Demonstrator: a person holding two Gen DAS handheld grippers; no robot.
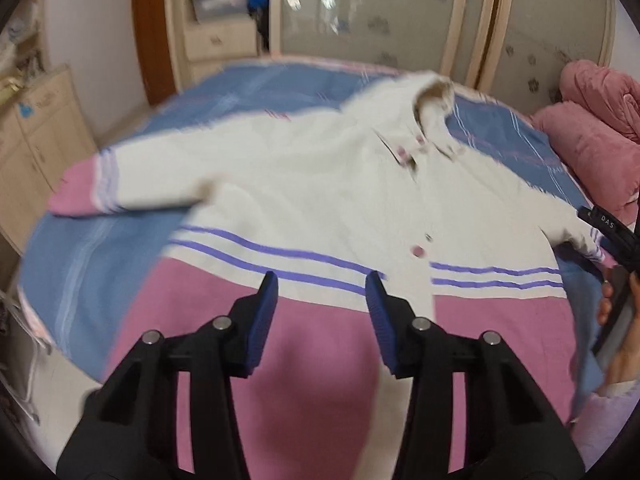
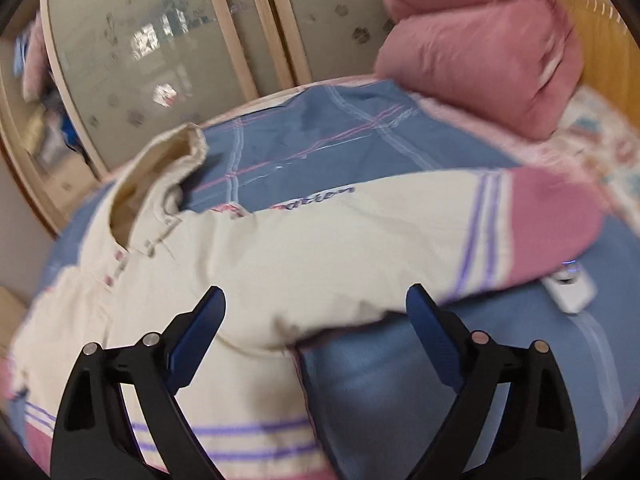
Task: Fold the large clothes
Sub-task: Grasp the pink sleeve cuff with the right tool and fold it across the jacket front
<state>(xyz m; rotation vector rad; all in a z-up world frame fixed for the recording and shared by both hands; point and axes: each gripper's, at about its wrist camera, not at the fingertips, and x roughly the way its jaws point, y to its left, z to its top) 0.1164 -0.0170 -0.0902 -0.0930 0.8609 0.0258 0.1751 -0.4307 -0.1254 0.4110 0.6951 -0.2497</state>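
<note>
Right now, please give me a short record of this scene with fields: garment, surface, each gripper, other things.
garment: white jacket with pink cuffs and hem, purple stripes, spread flat, sleeves out
surface: blue bedsheet
left gripper: open, above the hem, holding nothing
right gripper: open, above the sleeve near the armpit, holding nothing
other things: pink quilt, small white device beside the cuff

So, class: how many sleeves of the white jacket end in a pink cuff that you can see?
2. One sleeve lies spread toward the bed's left side, cuff pink. The other sleeve stretches right, ahead of the open right gripper, its cuff pink too.
</note>
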